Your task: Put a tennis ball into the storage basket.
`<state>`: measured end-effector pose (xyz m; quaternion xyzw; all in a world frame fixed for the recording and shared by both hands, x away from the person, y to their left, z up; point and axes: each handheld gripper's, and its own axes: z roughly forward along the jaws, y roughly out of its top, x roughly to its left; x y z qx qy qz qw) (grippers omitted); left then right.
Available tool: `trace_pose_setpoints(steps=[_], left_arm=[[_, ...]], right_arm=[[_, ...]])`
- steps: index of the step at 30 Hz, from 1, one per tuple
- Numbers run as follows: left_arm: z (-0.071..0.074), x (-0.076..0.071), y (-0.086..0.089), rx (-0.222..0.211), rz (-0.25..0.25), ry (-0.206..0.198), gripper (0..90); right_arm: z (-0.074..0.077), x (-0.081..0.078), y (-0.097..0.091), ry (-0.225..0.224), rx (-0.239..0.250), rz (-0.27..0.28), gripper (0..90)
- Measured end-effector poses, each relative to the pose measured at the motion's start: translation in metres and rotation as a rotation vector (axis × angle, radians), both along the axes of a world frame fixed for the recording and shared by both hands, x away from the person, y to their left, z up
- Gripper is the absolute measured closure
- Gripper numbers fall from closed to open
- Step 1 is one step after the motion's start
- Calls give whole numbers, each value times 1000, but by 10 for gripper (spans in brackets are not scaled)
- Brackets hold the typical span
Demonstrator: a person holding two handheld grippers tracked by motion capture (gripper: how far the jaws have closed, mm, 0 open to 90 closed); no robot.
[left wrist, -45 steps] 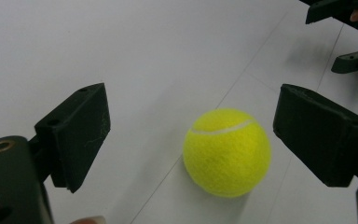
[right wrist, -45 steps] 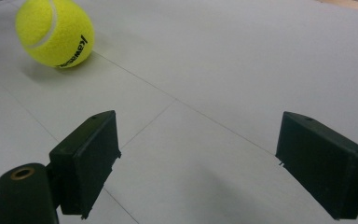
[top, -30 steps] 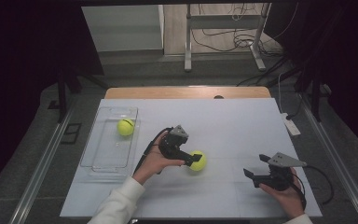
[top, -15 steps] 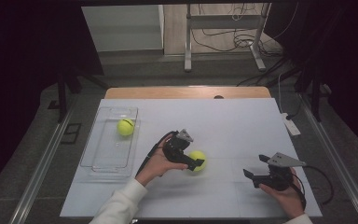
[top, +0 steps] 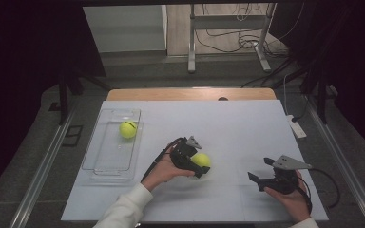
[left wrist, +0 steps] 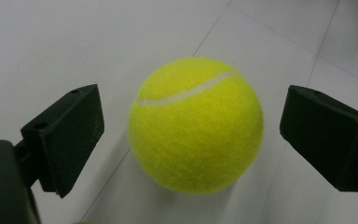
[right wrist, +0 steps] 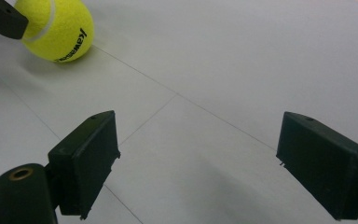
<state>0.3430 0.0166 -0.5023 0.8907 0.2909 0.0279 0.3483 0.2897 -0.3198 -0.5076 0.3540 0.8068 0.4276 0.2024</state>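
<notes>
left claw [left wrist: 191, 135] is spread wide w/ the tennis ball [left wrist: 196, 125] between its jaws, gap on both sides, ball resting on the white worktop [top: 237, 128]. the right gripper view shows black print on the ball's side, unseen in the left gripper view. right claw [right wrist: 200, 163] is released, nothing between its jaws, near the worktop's right edge. clear tray [top: 105, 164] at left holds a 2nd tennis ball [top: 128, 129] at its far end.

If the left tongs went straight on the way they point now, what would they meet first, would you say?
The fuzzy yellow-green tennis ball on the white table. It lies dead ahead of the left tongs, between their open jaws with a gap on each side; depth is hard to judge.
</notes>
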Motion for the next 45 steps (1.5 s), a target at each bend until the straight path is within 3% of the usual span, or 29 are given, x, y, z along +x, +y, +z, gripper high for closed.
trace_pose_setpoints(steps=[8,10,14,23,31,45], left_arm=[[-5,-1,-3,23,14,0,110],[-6,-1,-3,27,13,-5,188],[-5,-2,-2,14,1,-8,260],[-2,-2,-1,21,6,-37,268],[10,-1,10,-30,37,-64,269],[23,0,21,-66,62,-95,269]], right_arm=[[0,0,0,3,1,3,126],[0,0,0,2,1,3,126],[0,0,0,3,1,3,126],[0,0,0,1,0,2,126],[0,0,0,1,4,2,126],[0,0,-1,1,4,0,126]])
